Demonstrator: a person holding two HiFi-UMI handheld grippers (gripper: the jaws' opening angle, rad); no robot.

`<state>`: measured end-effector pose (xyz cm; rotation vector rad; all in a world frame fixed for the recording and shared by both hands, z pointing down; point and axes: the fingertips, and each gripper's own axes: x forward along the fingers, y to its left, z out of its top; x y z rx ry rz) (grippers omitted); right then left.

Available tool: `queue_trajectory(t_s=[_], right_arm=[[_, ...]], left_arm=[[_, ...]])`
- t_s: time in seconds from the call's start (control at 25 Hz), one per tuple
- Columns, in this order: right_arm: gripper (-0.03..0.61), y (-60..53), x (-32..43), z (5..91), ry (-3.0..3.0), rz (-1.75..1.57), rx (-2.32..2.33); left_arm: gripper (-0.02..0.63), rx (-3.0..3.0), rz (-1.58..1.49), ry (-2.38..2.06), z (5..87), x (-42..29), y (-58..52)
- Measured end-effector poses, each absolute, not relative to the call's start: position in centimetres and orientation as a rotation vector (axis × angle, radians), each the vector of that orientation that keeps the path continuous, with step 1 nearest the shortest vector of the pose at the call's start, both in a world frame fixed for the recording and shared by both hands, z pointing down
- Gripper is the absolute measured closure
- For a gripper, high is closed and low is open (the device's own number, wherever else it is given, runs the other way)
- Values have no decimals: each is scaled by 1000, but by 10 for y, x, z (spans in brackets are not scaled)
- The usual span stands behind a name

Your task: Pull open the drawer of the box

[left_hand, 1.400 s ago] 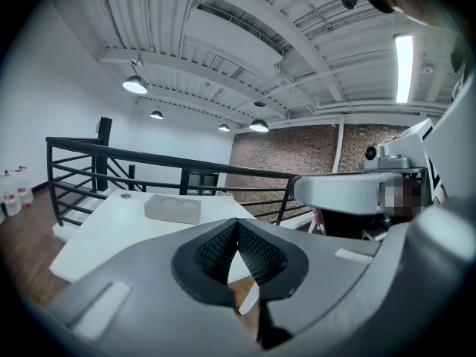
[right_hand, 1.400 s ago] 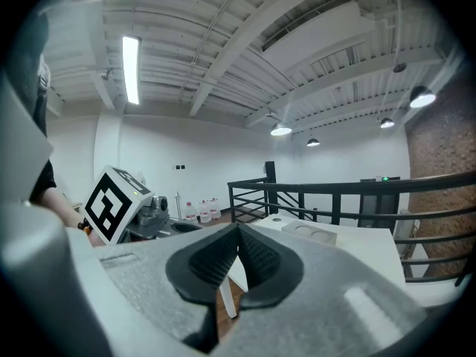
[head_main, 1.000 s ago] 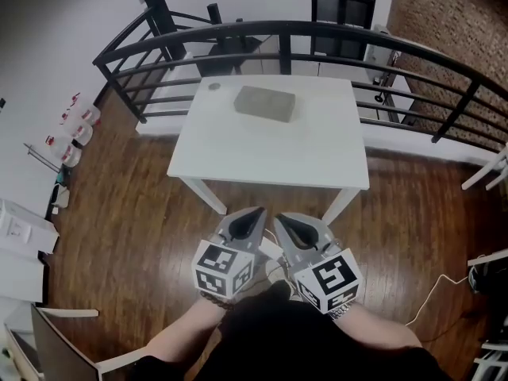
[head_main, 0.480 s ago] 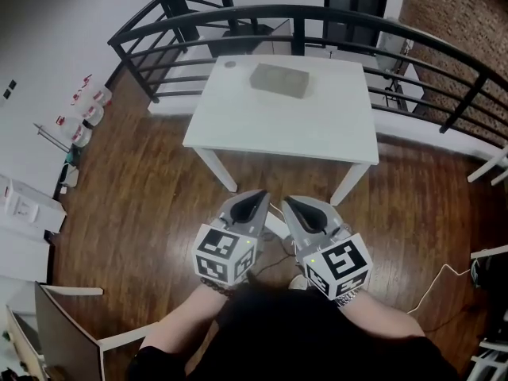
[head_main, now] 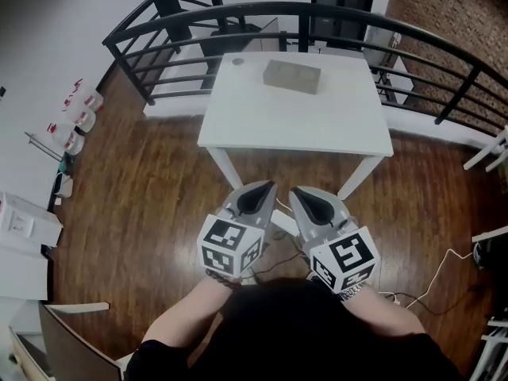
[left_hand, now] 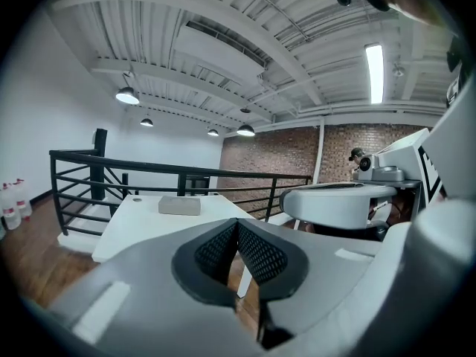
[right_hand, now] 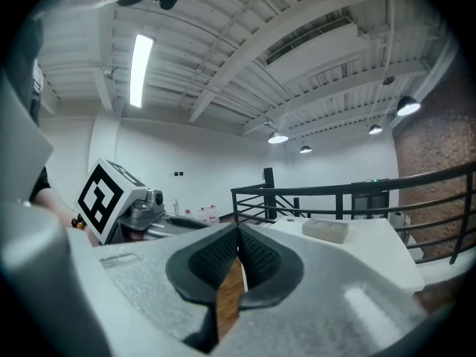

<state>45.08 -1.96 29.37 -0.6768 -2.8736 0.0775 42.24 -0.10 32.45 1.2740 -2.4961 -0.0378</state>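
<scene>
- Left claw (head_main: 266, 187) and right claw (head_main: 298, 192) are pinched together, empty, at lower centre.
- Box (head_main: 292, 76) sits on the counter (head_main: 294, 125), top centre — well away; no pulling begun yet, I judge.

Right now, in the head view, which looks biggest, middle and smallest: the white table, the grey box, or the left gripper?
1. white table
2. left gripper
3. grey box
The gripper is much nearer the camera, so it may not really be bigger than the box.
</scene>
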Motion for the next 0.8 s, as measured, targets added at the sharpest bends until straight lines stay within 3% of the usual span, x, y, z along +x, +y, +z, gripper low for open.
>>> queue_trajectory(t_s=[0.8], right_arm=[[586, 91, 390, 294, -2926, 77, -397]], left_arm=[[603, 1514, -37, -2330, 325, 366, 96]])
